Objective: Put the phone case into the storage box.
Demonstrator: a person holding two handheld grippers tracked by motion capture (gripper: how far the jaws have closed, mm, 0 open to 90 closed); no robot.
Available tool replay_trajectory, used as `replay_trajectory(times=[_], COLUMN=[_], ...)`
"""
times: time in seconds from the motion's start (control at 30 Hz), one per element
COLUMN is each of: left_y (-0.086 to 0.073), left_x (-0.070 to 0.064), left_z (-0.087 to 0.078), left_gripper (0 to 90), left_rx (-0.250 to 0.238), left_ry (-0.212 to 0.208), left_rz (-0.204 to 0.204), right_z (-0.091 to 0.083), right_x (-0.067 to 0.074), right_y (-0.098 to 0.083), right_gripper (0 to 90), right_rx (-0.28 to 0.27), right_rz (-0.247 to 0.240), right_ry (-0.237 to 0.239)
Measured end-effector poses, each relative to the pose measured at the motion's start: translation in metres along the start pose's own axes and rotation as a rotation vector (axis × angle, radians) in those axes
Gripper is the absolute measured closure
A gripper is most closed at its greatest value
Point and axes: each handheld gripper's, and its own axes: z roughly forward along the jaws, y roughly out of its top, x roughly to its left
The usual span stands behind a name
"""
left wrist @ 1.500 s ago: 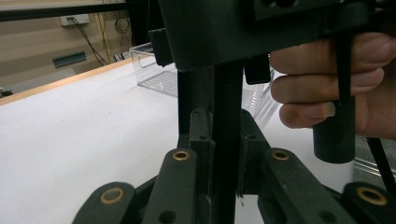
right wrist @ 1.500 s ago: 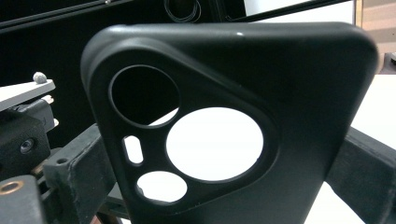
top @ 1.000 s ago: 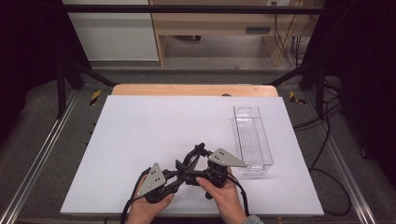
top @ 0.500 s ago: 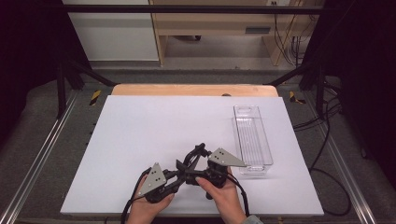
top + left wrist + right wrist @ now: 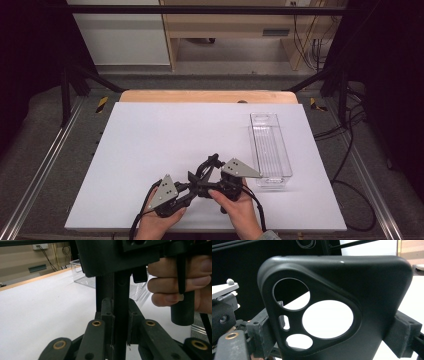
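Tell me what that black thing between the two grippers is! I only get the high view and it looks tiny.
Observer: It's a black phone case. The right gripper view shows its round camera cutouts up close.
Operator: Is it squeezed tight?
Observer: The right gripper has its pads pressed on the case's two opposite sides, jaws wide apart.
Operator: And the other one?
Observer: In the left gripper view, the left gripper seems shut on a thin dark edge, probably the case's.

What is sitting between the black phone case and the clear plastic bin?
Only bare white table in the high view; the phone case is apart from the clear plastic bin.
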Motion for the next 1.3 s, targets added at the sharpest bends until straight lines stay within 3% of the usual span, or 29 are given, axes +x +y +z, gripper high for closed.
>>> replay_trajectory(times=[0.93, 1.3], left_y=[0.000, -0.001], left_x=[0.001, 0.001], left_z=[-0.001, 0.000], left_gripper=[78.6, 78.2], left_rx=[0.006, 0.013], left_ry=[0.002, 0.000], left_rz=[-0.005, -0.004], right_z=[-0.009, -0.011], right_x=[-0.018, -0.023], right_y=[0.003, 0.005], right_gripper=[13.6, 13.6], right_rx=[-0.008, -0.013], right_rz=[0.010, 0.011], right_ry=[-0.097, -0.110])
